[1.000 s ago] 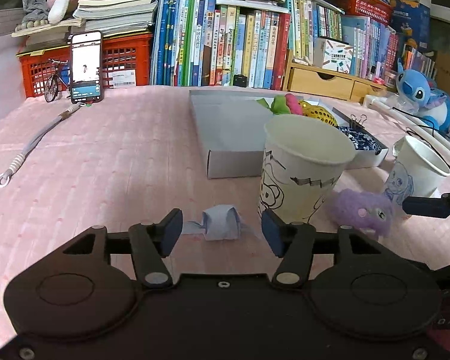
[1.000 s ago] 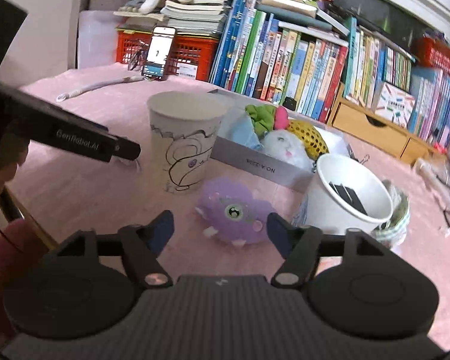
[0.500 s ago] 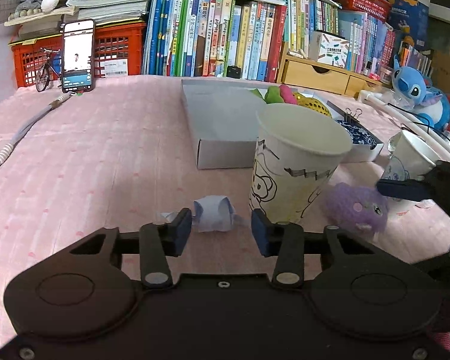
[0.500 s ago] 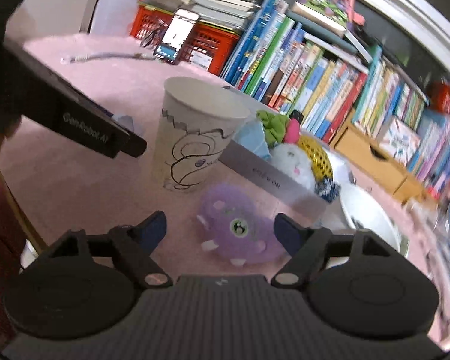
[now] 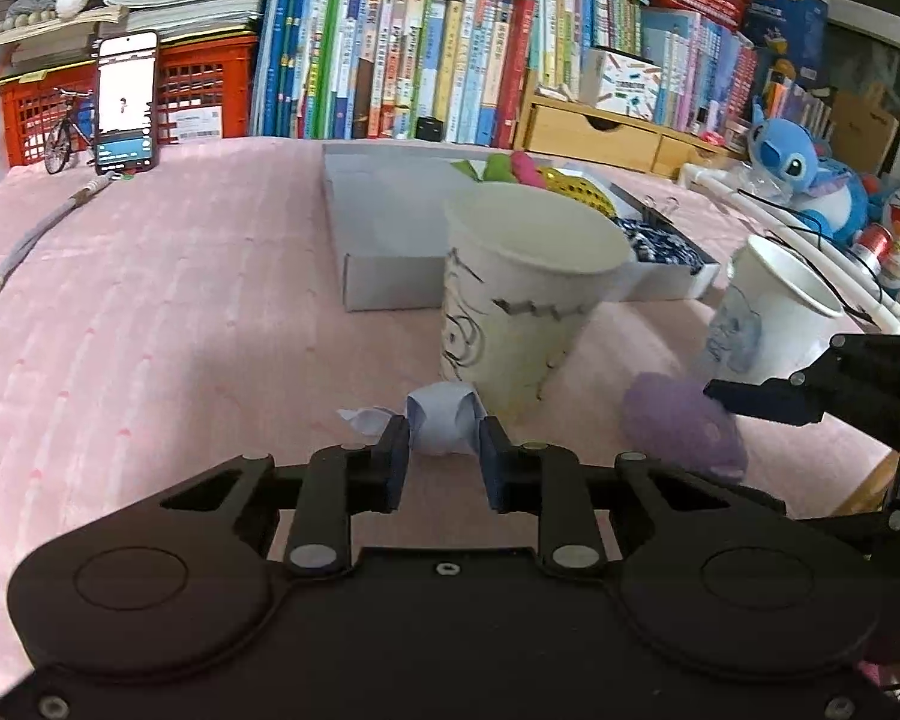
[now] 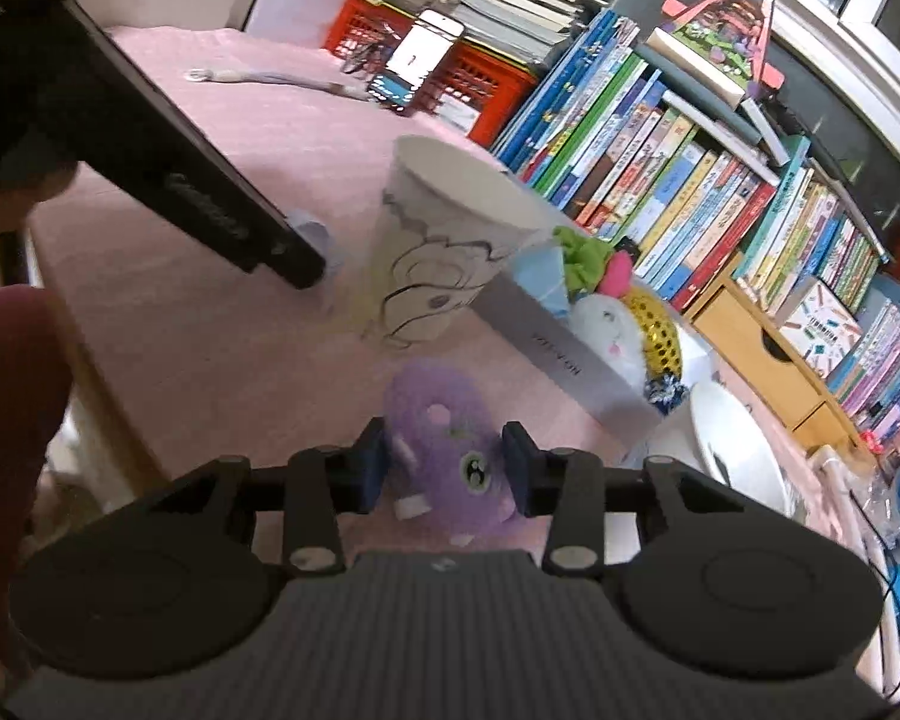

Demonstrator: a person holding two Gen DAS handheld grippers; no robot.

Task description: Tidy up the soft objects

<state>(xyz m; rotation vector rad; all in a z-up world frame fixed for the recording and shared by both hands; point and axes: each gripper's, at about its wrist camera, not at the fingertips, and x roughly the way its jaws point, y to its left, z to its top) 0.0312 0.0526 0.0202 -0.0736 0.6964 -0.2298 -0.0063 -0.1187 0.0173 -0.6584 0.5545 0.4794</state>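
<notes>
My left gripper (image 5: 442, 455) is shut on a small pale blue soft toy (image 5: 441, 425) lying on the pink cloth just in front of a tall paper cup (image 5: 522, 294). My right gripper (image 6: 444, 468) is shut on a fuzzy purple plush (image 6: 444, 426) with one eye, on the cloth between that cup (image 6: 438, 258) and a second white cup (image 6: 738, 456). The purple plush also shows in the left wrist view (image 5: 678, 426), with a right fingertip on it. A grey open box (image 5: 390, 228) behind the cups holds several soft toys (image 6: 606, 312).
A row of books (image 5: 426, 66) and a red crate (image 5: 198, 96) line the back. A phone (image 5: 126, 102), a toy bicycle (image 5: 63, 132) and a grey cord (image 5: 24, 246) lie at back left. Blue plush toys (image 5: 810, 174) sit at far right. The table edge (image 6: 90, 378) is near.
Both grippers moved forward and closed: the left one onto the pale blue toy, the right one onto the purple plush. Both were open around the toys before.
</notes>
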